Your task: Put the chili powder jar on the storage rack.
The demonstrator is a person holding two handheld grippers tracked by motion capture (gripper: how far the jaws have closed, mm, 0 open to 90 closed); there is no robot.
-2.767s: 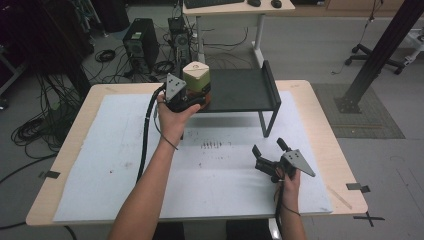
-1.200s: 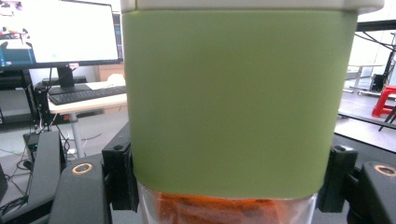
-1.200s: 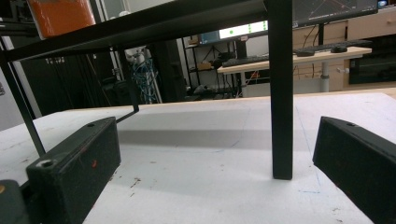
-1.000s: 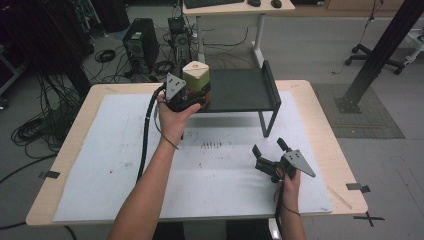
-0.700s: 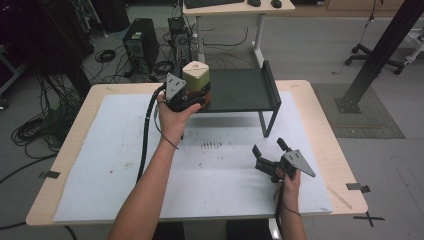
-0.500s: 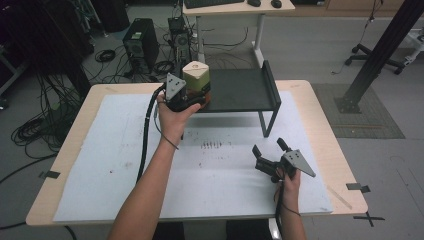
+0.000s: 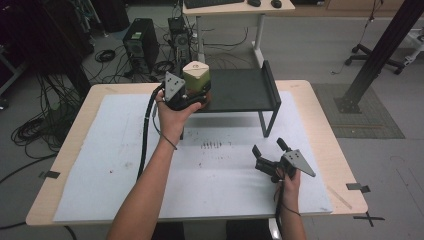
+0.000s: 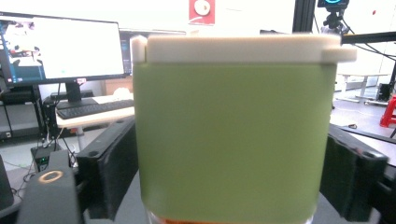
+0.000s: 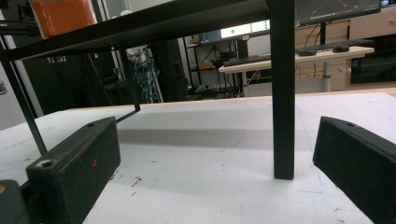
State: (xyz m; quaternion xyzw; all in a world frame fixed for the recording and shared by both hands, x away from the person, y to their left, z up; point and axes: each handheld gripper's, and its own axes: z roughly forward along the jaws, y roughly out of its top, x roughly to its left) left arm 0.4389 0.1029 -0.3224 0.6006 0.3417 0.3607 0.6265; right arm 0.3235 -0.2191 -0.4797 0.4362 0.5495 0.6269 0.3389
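Change since earlier frames: nothing has visibly moved; both hands, both claws and the container sit where they were 2.8 s ago.
Left claw point(image 7: 197, 95): clenched on the green container point(image 7: 196, 76), one black jaw flat against each side wall; in the left gripper view the jaws stand at the left and right edges of the container point(image 8: 231, 135), touching it.
Container: green body with a white lid point(image 8: 243, 48); an orange band shows at its base in the left gripper view. It is upright at the left front edge of the black shelf point(image 7: 240, 90); whether its base rests on the shelf or is just clear of it cannot be told.
Left hand point(image 7: 175, 112): wrapped around the gripper body from below, forearm reaching up from the bottom of the high view; a black cable point(image 7: 146, 130) trails down beside the arm.
Right claw point(image 7: 270, 154): released, jaws spread wide and holding nothing; it is low over the white sheet point(image 7: 100, 165), near the right front of the worktop point(image 7: 325, 130), well apart from the container.
Right gripper view: the two jaws stand far apart at the frame's lower corners; between and beyond them a black shelf leg point(image 9: 282, 93) stands on the sheet, not touched by either jaw.
Right hand point(image 7: 289, 181): grips the gripper from behind.
Shelf: black, raised on thin legs at the far middle of the worktop.
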